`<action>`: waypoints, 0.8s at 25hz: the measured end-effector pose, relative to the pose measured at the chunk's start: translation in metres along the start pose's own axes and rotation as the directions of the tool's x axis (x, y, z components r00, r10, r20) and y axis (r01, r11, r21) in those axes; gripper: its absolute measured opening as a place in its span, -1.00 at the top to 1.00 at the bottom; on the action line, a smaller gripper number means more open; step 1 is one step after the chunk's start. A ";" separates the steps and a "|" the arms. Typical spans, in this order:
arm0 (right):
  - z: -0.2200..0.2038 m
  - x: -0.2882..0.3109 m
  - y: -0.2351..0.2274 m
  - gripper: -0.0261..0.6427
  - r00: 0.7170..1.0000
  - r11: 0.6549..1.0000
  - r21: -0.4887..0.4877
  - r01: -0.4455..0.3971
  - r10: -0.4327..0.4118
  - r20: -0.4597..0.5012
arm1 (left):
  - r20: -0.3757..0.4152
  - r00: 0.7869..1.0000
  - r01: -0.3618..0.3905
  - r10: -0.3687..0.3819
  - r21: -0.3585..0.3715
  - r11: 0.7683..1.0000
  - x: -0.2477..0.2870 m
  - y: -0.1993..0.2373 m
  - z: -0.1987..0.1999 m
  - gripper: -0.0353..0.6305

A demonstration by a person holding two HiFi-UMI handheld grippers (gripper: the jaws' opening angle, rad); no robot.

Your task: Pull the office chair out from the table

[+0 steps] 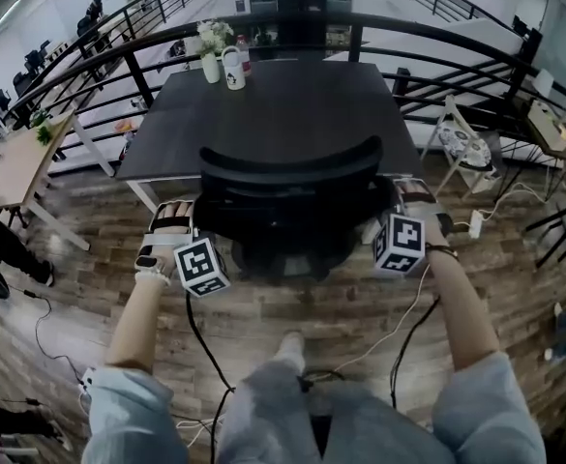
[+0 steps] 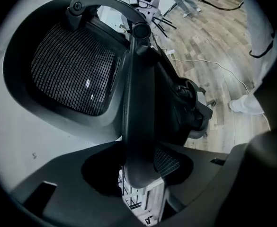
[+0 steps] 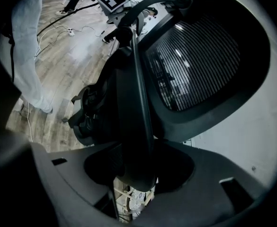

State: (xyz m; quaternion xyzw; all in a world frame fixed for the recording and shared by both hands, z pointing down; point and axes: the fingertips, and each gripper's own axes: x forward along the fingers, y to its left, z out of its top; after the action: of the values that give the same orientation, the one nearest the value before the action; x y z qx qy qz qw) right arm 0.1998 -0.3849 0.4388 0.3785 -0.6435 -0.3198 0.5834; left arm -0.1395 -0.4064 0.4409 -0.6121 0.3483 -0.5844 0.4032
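Black office chair [image 1: 287, 167]: L gripper [image 1: 203, 225], R gripper [image 1: 384, 209] pinch backrest edges; wood floor [image 1: 263, 309] open behind.

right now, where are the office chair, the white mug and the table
office chair [image 1: 292, 169]: head view, top rail of the backrest
white mug [image 1: 233, 71]: head view, middle of its body
table [image 1: 302, 104]: head view, bare stretch of the dark top

Black office chair [image 1: 287, 187], curved mesh backrest, standing upright, close against the near edge of the dark rectangular table [image 1: 292, 104]
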 end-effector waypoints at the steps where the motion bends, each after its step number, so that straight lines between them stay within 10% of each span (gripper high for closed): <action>1: 0.000 -0.005 0.003 0.37 1.000 1.000 -0.001 0.001 -0.001 0.003 | -0.003 1.000 0.000 0.000 0.000 1.000 -0.007 -0.003 0.000 0.29; 20: 0.010 -0.120 0.074 0.37 0.999 0.999 0.007 0.032 -0.032 0.025 | -0.064 0.998 -0.007 0.007 -0.002 1.000 -0.119 -0.062 -0.004 0.29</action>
State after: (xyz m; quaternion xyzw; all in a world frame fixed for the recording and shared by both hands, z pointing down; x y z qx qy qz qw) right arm 0.1852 -0.2443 0.4403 0.3865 -0.6457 -0.3318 0.5688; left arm -0.1551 -0.2735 0.4447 -0.5922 0.3637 -0.6020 0.3933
